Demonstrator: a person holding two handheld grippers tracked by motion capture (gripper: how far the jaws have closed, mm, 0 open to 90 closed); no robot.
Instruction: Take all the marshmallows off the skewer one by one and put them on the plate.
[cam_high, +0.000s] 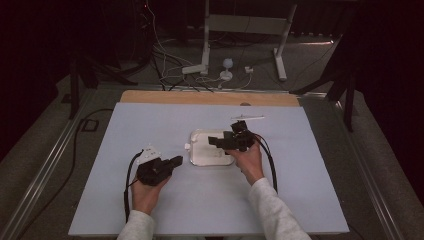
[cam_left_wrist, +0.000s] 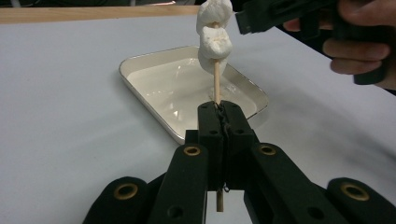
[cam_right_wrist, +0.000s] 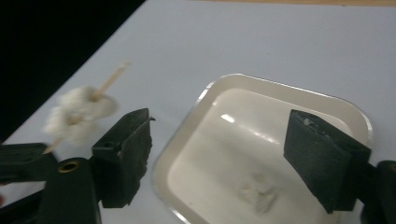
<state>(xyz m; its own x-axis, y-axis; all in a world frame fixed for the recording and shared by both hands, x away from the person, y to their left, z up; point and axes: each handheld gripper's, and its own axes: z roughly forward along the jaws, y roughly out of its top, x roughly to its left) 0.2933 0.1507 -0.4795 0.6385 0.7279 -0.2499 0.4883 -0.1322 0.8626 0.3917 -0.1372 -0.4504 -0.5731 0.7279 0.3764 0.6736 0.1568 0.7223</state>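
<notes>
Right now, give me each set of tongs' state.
Left tongs: closed on the skewer with marshmallows.
Right tongs: open, holding nothing, over the tray.

The high view looks forward and down from above the near edge of the surface (cam_high: 150, 120), far enough off to take in all four edges and the floor beyond. The left gripper view sits low and close behind the left gripper (cam_left_wrist: 219, 114), facing the far edge across the white tray (cam_left_wrist: 140, 65). The right gripper view hangs just above the same tray (cam_right_wrist: 205, 93), tilted down between the open jaws of the right gripper (cam_right_wrist: 219, 149). All three views share the tray; both gripper views also share the skewer of marshmallows (cam_left_wrist: 214, 37).
</notes>
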